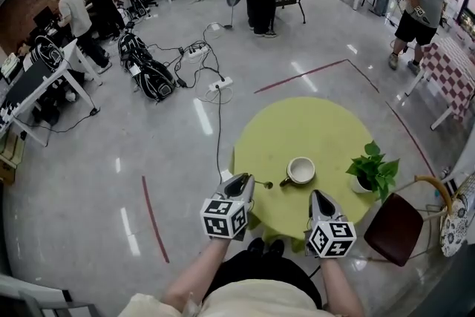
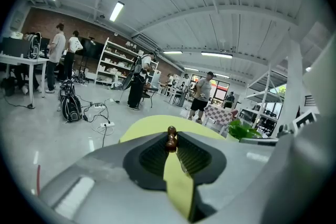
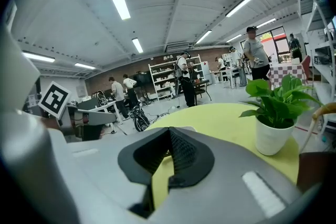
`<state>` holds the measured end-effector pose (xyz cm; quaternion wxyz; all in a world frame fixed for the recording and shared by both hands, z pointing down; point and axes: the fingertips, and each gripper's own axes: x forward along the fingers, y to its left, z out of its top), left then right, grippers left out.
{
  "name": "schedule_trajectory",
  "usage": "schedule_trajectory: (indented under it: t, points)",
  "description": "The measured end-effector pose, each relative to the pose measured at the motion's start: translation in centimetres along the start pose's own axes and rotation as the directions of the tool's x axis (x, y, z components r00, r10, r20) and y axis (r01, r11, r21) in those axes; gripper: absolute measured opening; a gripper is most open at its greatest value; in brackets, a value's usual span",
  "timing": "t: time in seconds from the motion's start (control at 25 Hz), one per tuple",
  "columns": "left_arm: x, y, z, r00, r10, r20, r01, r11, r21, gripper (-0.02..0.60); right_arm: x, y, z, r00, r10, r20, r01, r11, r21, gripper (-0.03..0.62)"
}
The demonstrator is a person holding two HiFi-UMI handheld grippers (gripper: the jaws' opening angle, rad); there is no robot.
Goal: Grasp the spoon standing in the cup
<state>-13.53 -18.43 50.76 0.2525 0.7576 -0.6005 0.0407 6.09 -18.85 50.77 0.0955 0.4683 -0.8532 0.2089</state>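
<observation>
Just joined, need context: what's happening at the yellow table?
A person works two handheld grippers over the round yellow table. The left claw is shut on the spoon, which appears clear of the white cup, just to its left. The right claw is closed and empty, near the table's front edge. A potted plant stands at the right.

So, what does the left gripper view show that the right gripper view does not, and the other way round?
Only the left gripper view: the brown end of the spoon, pinched between the fingers of the left gripper.
Only the right gripper view: the white pot of the plant, close and whole, and the right gripper, its fingers together with nothing between them.
Both: the yellow table, the green leaves of the plant, the shelves and people at the back of the room.
</observation>
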Motion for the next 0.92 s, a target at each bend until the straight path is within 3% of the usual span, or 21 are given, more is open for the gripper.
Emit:
schedule_trajectory:
  t: [0.92]
  points:
    - [0.45,-0.24,-0.73,1.0,-0.017,-0.012,0.017,1.0,-0.004,0.054,0.2,-0.41,-0.76,1.0,-0.008,-0.004,0.008,1.0,0.011,-0.002]
